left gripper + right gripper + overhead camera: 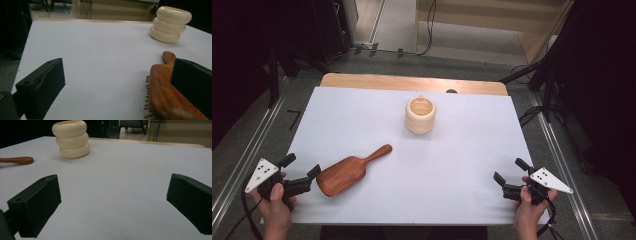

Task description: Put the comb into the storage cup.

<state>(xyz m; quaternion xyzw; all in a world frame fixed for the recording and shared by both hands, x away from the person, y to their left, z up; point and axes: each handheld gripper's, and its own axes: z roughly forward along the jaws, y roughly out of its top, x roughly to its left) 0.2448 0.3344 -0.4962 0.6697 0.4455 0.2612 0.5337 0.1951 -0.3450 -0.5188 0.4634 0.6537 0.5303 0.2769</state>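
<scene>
Hairbrush (346,173): reddish-brown wood, oval head, bristles down.

Each hand holds a black gripper: the left gripper (302,172) and the right gripper (508,170). Both have chunky jaws, a grey three-cornered plate with dark dots, and a black cable.

Lab: floor rails (242,165), cables (430,25), dark stands (549,75).
</scene>
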